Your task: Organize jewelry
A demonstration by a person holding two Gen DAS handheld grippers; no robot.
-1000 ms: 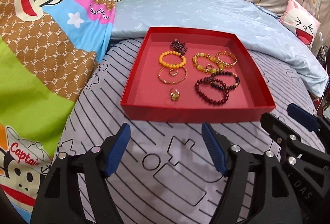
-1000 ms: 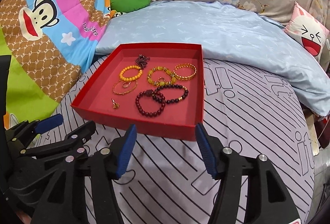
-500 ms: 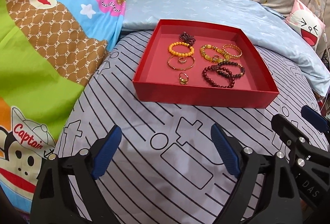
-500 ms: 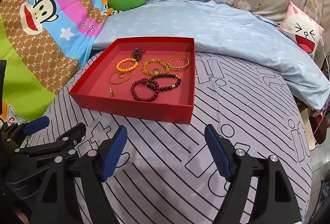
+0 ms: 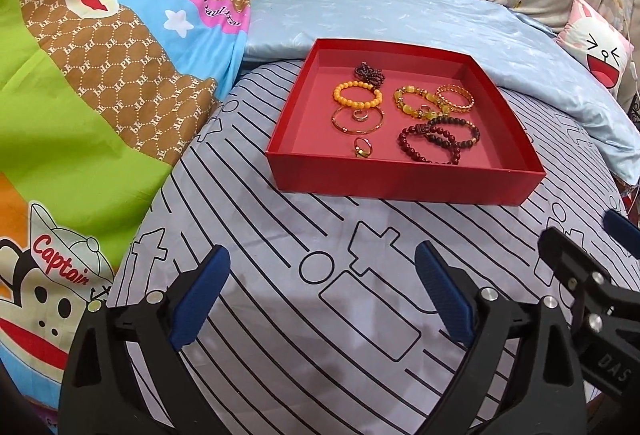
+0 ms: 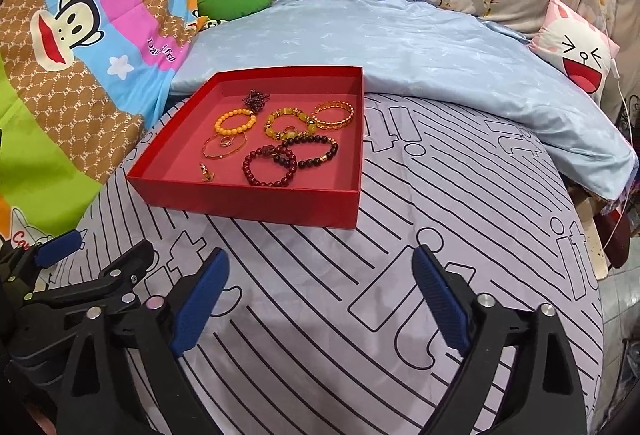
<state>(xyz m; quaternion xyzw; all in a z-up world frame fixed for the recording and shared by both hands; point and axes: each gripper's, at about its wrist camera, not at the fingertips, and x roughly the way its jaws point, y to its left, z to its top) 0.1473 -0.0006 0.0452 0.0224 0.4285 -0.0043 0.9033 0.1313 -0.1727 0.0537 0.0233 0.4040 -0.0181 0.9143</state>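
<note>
A shallow red cardboard tray (image 5: 404,181) sits on a bed covered with a grey sheet printed with black lines (image 5: 320,315), well beyond both tools. Inside it lie an orange beaded bracelet (image 5: 357,95), a thin gold bangle (image 5: 357,119) just nearer with a small ring inside its loop, a small gold ring (image 5: 363,147) near the front wall, a yellow stone bracelet (image 5: 420,101), a gold chain bracelet (image 5: 455,98), two dark red beaded bracelets (image 5: 438,139) overlapping on the right, and a dark purple bead cluster (image 5: 369,70) at the far side. The left hand-held gripper (image 5: 322,297) hangs over the sheet, jaws spread wide and empty. The right hand-held gripper (image 6: 320,297) is likewise wide apart, holding nothing. A pale blue quilt (image 6: 400,35) lies beyond the tray.
</note>
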